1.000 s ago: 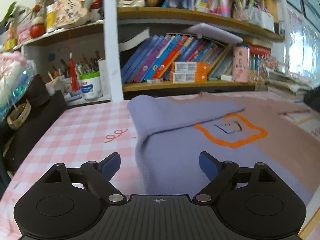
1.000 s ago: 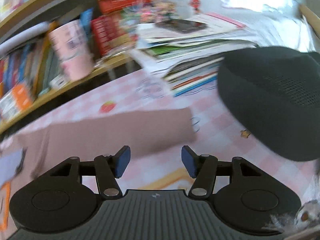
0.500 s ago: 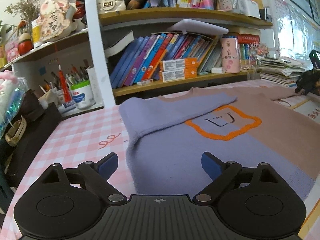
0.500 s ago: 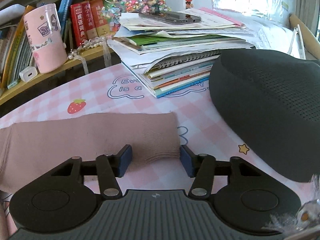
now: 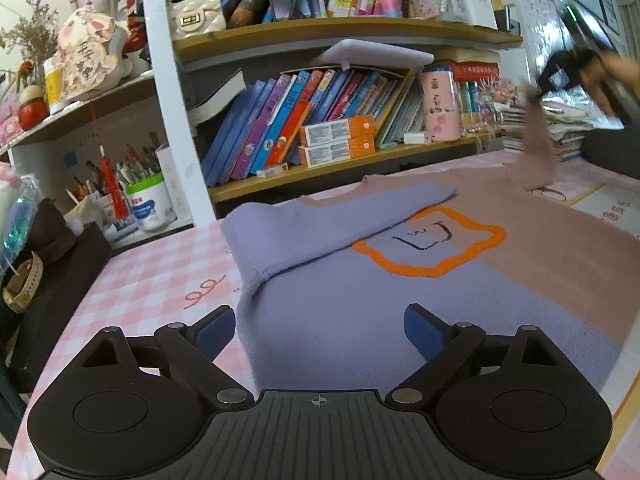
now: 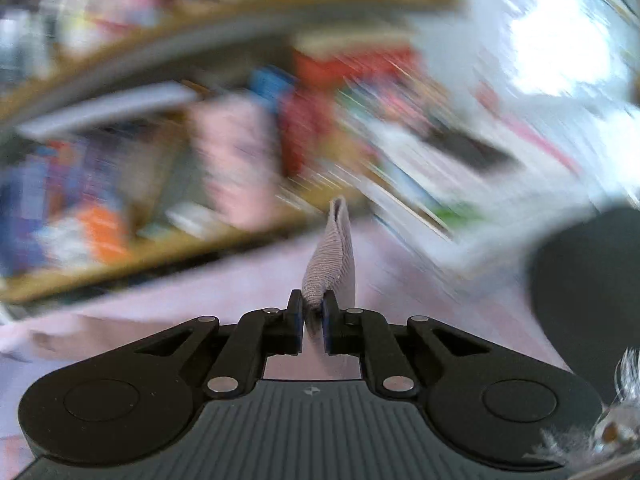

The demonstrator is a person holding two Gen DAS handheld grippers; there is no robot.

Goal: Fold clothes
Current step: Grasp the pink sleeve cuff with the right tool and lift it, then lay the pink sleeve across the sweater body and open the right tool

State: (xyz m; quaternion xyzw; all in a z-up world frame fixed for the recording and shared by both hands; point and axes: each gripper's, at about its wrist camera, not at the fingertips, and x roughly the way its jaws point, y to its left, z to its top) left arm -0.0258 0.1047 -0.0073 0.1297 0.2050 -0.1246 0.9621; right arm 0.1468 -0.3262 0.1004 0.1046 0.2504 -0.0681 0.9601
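Observation:
A sweater (image 5: 360,300), lavender on the left and tan on the right with an orange square outline, lies flat on the pink checked table (image 5: 160,280). Its lavender left sleeve (image 5: 320,224) is folded over the chest. My left gripper (image 5: 316,328) is open and empty, hovering over the sweater's lower left hem. My right gripper (image 6: 311,316) is shut on the cuff of the tan right sleeve (image 6: 332,264). In the left wrist view that sleeve (image 5: 538,144) hangs lifted off the table at the far right, below the blurred right gripper (image 5: 536,96).
A bookshelf (image 5: 320,120) with books and a pink mug (image 5: 438,106) runs along the table's far side. A pen pot (image 5: 150,200) and dark bag (image 5: 52,280) stand at left. A paper stack (image 5: 560,128) and a black cushion (image 6: 592,280) are at right.
My right gripper has closed on the tan sleeve's cuff and lifted it off the table, moving fast. My left gripper stays open over the hem and has barely shifted.

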